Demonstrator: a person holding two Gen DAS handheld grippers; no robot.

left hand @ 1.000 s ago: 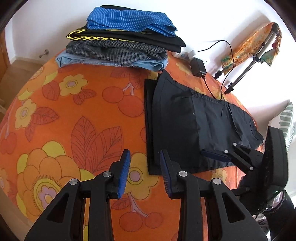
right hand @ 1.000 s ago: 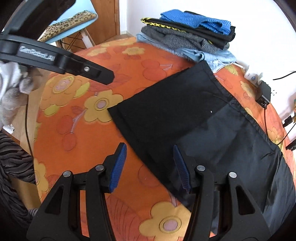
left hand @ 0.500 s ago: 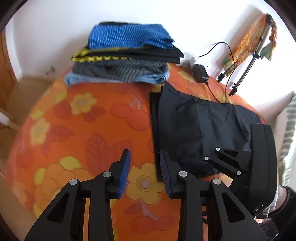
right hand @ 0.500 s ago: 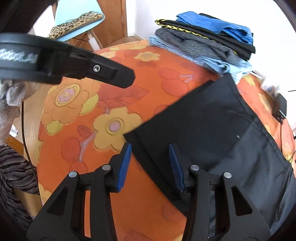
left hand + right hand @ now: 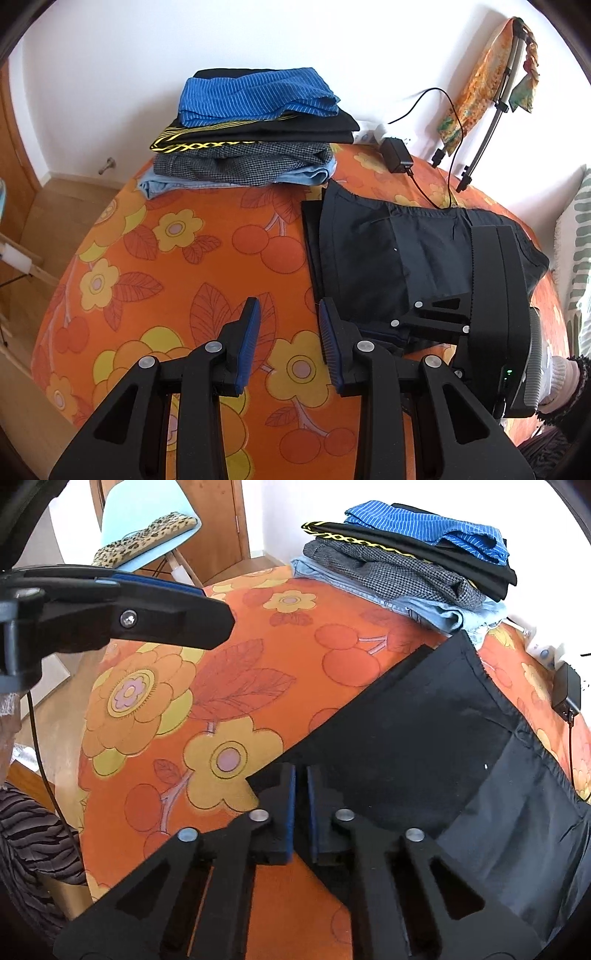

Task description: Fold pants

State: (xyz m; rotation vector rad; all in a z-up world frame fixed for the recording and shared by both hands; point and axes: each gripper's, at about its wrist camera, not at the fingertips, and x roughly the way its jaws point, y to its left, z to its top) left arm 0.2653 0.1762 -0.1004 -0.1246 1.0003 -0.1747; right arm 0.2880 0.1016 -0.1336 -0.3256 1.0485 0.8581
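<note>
The black pants (image 5: 424, 738) lie flat on the orange flowered surface (image 5: 221, 686), already folded into a short shape, just in front of the pile of folded clothes (image 5: 406, 561) at the far edge. The pile is the landmark here: the pants sit just on the near side of it, and one far corner almost touches it.

The right claw (image 5: 301, 794) has just been closing and is now clenched on the near corner of the pants, the corner farthest from the pile. The cloth edge sits between its blue pads (image 5: 290, 805). The left claw (image 5: 290, 343) hangs above the surface with its blue pads apart and nothing between them. It is on the near side too, just beside the pants' edge, well away from the pile.

The next fold probably means lifting that corner toward the pile. Some things could go wrong:
- The right claw may have pinched only the top layer, so the layers could slide apart when it lifts
- With only one corner held, the other side could sag and the fold would come out crooked
- The claw might have caught the orange cover as well, and that would pull up with the pants
- A big swing could bump the pile or the black charger (image 5: 397, 158) beside it
</note>
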